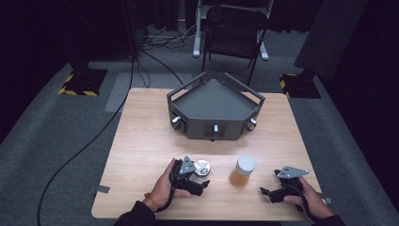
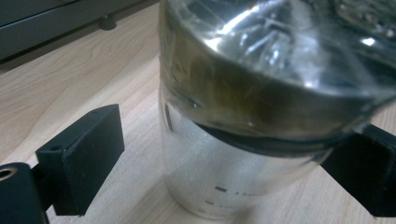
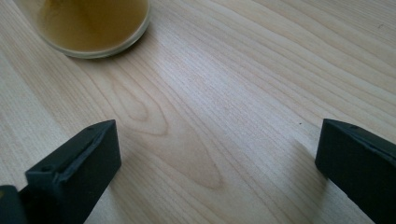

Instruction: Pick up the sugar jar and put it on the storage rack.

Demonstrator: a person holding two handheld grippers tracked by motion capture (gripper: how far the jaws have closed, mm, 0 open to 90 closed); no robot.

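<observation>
Silver-lidded clear jar upright on the desk, low centre of the high view, between the spread left tongs, untouched at left. Right tongs apart over bare wood, lower right.

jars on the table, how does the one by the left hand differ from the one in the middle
The foil-topped jar has a shiny silver top and a clear glass body that looks empty; the white-lidded jar holds amber liquid. The foil-topped jar sits between the jaws of the left tongs, though a gap shows at one jaw; the white-lidded jar stands apart from the right tongs, which are open over bare wood. Both stand upright on the table.
</observation>
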